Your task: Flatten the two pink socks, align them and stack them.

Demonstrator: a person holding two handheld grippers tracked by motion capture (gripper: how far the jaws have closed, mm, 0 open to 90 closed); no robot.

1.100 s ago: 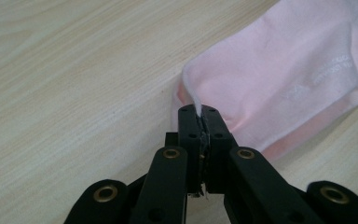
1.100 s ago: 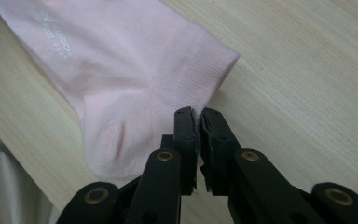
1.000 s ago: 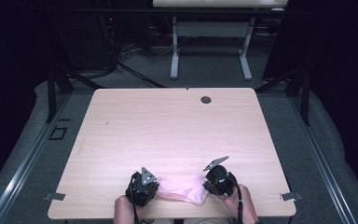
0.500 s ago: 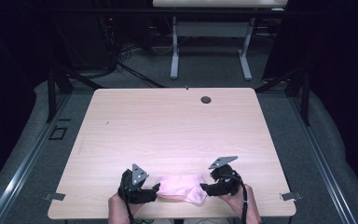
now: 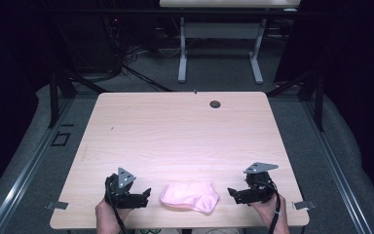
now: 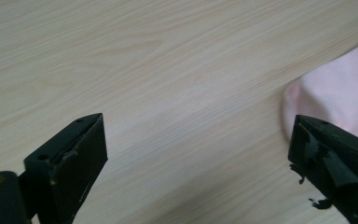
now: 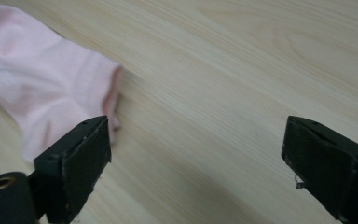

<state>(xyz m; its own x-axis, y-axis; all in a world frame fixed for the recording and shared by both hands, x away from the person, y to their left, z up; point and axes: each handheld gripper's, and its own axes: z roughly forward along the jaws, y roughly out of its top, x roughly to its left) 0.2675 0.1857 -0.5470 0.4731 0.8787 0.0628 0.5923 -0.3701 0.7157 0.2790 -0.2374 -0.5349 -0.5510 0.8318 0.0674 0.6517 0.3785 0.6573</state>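
So the pink sock (image 5: 190, 196) is lying folded near the bottom centre of the high view, flat on the surface (image 5: 175, 136). The left gripper (image 5: 146, 195) sits just to its left and the right gripper (image 5: 231, 193) to its right. Both have just been opening their jaws and now stand wide with nothing between them. Looks like the let-go step to me. Next move is probably just backing the hands off without snagging the sock.
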